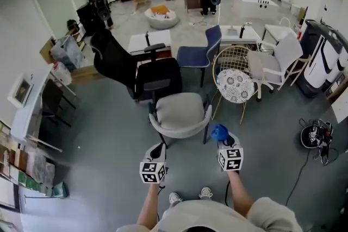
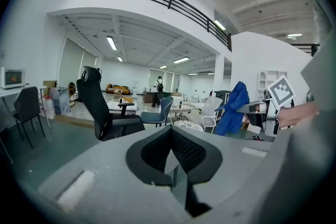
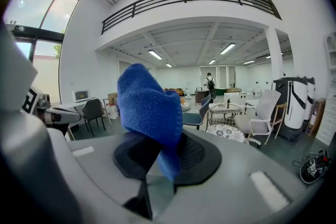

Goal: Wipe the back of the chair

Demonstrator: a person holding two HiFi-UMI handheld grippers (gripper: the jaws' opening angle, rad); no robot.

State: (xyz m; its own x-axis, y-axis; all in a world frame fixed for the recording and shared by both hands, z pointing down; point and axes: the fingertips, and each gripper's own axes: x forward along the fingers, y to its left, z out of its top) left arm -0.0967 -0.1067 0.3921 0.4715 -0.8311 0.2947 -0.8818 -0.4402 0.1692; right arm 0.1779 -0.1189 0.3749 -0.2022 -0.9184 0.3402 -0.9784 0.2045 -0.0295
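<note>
A grey padded chair [image 1: 179, 110] stands right in front of me, its curved back [image 1: 178, 131] on the side nearest me. My right gripper [image 1: 222, 139] is shut on a blue cloth [image 1: 219, 131], which it holds just off the right end of that back; I cannot tell whether they touch. In the right gripper view the blue cloth [image 3: 149, 107] sticks up from between the jaws of the right gripper [image 3: 167, 150]. My left gripper [image 1: 158, 150] hovers near the left end of the back. In the left gripper view its jaws [image 2: 171, 134] are closed with nothing in them.
Behind the grey chair stand a black office chair [image 1: 130, 70], a blue chair [image 1: 200, 52], a wire chair with a patterned cushion [image 1: 234, 85] and a white chair [image 1: 277, 61]. Cables and gear [image 1: 315, 136] lie on the floor at right. Shelves [image 1: 27, 117] line the left wall.
</note>
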